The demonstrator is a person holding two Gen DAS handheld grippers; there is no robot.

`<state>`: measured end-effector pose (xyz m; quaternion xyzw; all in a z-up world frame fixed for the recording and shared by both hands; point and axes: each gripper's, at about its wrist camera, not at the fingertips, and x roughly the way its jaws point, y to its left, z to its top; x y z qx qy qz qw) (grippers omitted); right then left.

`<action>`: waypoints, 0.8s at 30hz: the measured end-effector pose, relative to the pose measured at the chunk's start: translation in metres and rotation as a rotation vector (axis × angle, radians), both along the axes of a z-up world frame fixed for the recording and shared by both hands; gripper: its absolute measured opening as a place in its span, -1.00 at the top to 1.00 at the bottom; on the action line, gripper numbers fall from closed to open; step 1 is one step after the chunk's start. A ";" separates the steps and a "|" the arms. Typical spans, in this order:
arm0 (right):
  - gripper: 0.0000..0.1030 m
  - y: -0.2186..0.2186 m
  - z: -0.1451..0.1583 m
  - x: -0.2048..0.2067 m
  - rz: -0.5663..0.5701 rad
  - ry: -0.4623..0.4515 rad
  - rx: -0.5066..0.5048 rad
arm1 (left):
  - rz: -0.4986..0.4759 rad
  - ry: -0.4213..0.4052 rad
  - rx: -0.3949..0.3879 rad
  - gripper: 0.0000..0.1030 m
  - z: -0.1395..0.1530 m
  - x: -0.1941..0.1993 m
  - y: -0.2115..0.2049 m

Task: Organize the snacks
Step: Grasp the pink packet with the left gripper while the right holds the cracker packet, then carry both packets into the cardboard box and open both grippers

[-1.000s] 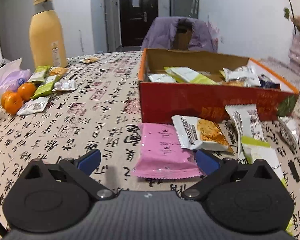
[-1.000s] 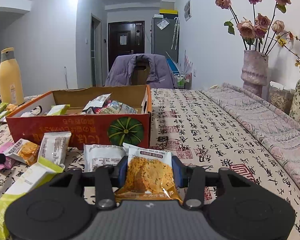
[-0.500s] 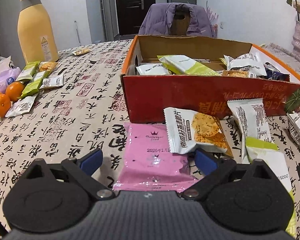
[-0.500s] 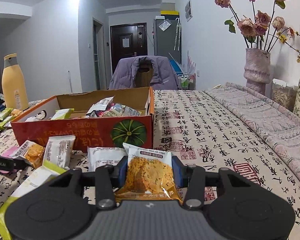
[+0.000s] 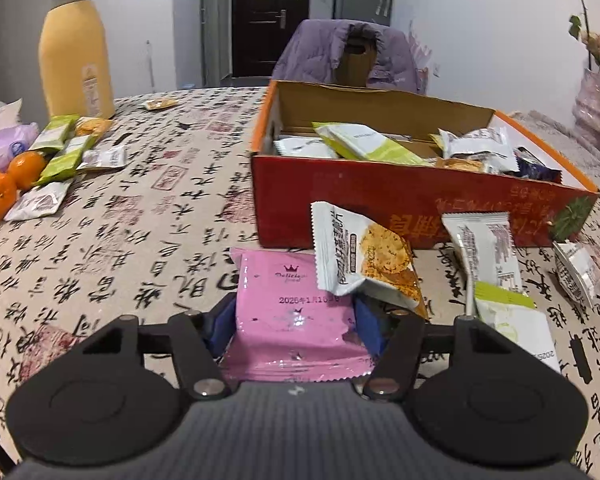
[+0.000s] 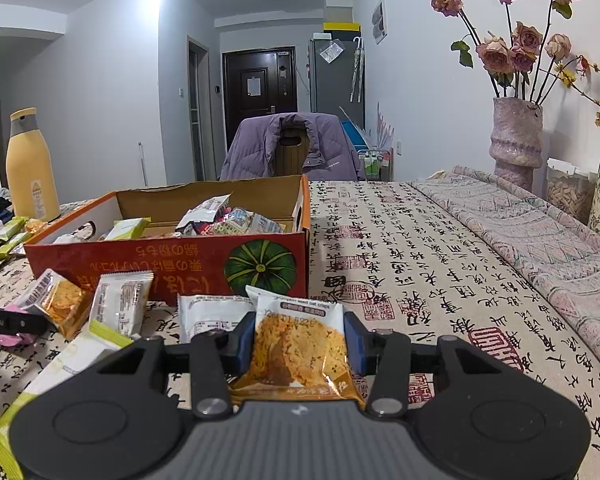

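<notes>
A pink snack packet [image 5: 292,304] lies flat on the tablecloth in front of the red cardboard box [image 5: 380,200]. My left gripper [image 5: 294,328] is closing on it, and its blue pads touch the packet's two sides. A white and orange biscuit packet [image 5: 364,256] overlaps the pink one's far right corner. In the right wrist view my right gripper [image 6: 298,340] is shut on an orange crisp packet [image 6: 296,344], held just above the table near the box [image 6: 172,268]. Several snack packets lie inside the box.
More packets [image 5: 488,248] lie loose in front of the box. A yellow bottle [image 5: 76,48], oranges [image 5: 4,188] and green packets [image 5: 64,152] sit at the far left. A vase of roses [image 6: 516,140] stands at the right, and a chair with a purple jacket [image 6: 292,148] stands behind the table.
My left gripper moved forward over the pink packet and its jaws came in from wide apart to the packet's sides. The right gripper kept still with its crisp packet.
</notes>
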<state>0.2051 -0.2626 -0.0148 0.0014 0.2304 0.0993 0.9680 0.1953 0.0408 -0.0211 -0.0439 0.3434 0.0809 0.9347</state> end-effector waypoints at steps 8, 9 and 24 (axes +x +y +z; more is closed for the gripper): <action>0.14 0.001 0.000 -0.001 -0.002 -0.008 0.000 | 0.018 -0.049 0.016 -0.21 0.010 -0.018 0.002; 0.15 0.001 0.000 -0.002 -0.003 -0.010 -0.001 | 0.022 -0.057 0.021 -0.21 0.012 -0.021 0.002; 0.14 0.005 0.004 -0.010 -0.001 -0.059 -0.031 | 0.035 -0.190 0.022 -0.21 0.050 -0.049 0.004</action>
